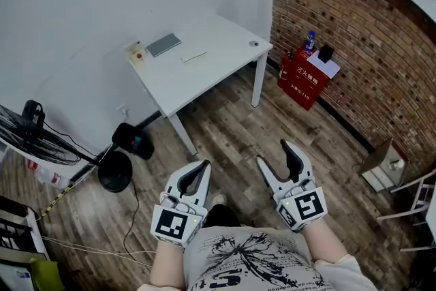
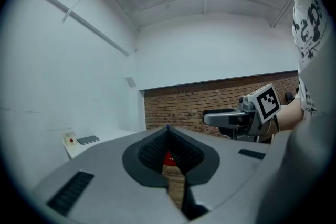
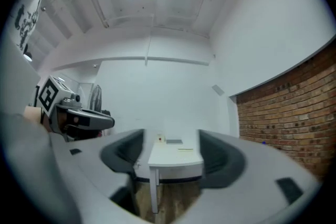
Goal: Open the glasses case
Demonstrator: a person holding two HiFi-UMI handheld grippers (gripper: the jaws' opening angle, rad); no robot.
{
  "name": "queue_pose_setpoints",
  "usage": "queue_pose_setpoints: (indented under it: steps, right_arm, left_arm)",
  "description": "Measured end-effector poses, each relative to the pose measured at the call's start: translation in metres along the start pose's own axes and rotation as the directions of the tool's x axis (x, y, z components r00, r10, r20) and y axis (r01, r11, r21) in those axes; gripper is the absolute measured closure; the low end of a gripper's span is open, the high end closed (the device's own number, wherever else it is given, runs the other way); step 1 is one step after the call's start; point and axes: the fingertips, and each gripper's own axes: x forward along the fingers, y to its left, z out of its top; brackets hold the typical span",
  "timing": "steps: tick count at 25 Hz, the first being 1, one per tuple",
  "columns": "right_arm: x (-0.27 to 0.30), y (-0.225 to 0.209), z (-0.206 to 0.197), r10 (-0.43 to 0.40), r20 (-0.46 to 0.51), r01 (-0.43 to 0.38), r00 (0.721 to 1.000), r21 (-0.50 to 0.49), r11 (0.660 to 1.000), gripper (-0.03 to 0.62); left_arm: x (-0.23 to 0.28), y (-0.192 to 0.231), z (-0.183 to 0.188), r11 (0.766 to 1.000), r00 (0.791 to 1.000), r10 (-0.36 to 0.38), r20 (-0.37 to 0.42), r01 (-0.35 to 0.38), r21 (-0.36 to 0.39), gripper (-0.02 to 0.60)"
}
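A flat dark grey glasses case (image 1: 163, 45) lies shut on the far left part of a white table (image 1: 218, 65), well ahead of me across the wooden floor. It also shows small in the left gripper view (image 2: 87, 140) and between the jaws in the right gripper view (image 3: 174, 141). My left gripper (image 1: 202, 166) is held low in front of my body, its jaws meeting at the tips with nothing in them (image 2: 168, 132). My right gripper (image 1: 274, 155) hangs beside it, jaws apart and empty (image 3: 170, 152). Both are far from the case.
On the table sit a small box with a red button (image 1: 136, 52), a thin strip (image 1: 194, 57) and a small round thing (image 1: 253, 43). A red cabinet (image 1: 303, 78) stands by the brick wall. A fan (image 1: 41, 140), its black base (image 1: 114, 170) and cables lie left.
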Motion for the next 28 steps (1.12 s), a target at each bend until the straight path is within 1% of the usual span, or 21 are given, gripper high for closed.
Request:
queue_pose_setpoints:
  steps: [1,2,6,10,13,15,17,20,23,28]
  right_arm:
    - [0.006,-0.004,0.000,0.007,0.008,-0.007,1.000,0.005,1.000,0.172]
    - [0.013,-0.009,-0.001,0.007,0.013,-0.007,1.000,0.006,1.000,0.125]
    - [0.047,-0.025,-0.010,-0.009,0.001,0.009,1.000,-0.013,1.000,0.114]
    - [0.099,-0.044,-0.023,-0.002,-0.035,0.002,0.999,-0.013,1.000,0.114]
    - [0.145,-0.059,-0.035,0.005,-0.069,-0.006,0.998,-0.023,1.000,0.120]
    - [0.183,-0.071,-0.040,0.008,-0.086,-0.011,0.996,-0.031,0.999,0.125]
    - [0.225,-0.083,-0.042,0.006,-0.100,-0.010,0.995,-0.035,0.999,0.126]
    - [0.291,-0.100,-0.042,0.007,-0.110,-0.013,0.994,-0.046,0.999,0.126]
    - [0.354,-0.119,-0.044,0.002,-0.124,-0.009,0.992,-0.055,0.998,0.128]
    - [0.436,-0.142,-0.054,0.011,-0.163,-0.026,0.987,-0.092,0.995,0.128]
  left_arm:
    - [0.004,0.002,-0.002,1.000,1.000,-0.001,-0.006,0.001,0.000,0.568]
    - [0.009,0.006,-0.005,1.000,1.000,-0.002,-0.013,0.002,-0.001,0.568]
    - [0.031,0.033,-0.017,1.000,0.999,-0.001,-0.037,0.000,-0.013,0.568]
    - [0.072,0.074,-0.022,1.000,0.999,-0.005,-0.039,0.005,-0.015,0.568]
    - [0.108,0.109,-0.020,1.000,1.000,-0.017,-0.017,0.016,-0.022,0.568]
    - [0.136,0.138,-0.017,0.999,1.000,-0.020,0.008,0.020,-0.036,0.568]
    - [0.163,0.172,-0.017,0.998,1.000,-0.020,0.018,0.021,-0.053,0.568]
    - [0.203,0.228,-0.018,0.998,1.000,-0.031,-0.002,0.031,-0.056,0.568]
    - [0.244,0.281,-0.017,0.998,0.999,-0.036,-0.001,0.036,-0.054,0.568]
    - [0.297,0.344,-0.023,0.998,0.999,-0.037,-0.023,0.036,-0.055,0.568]
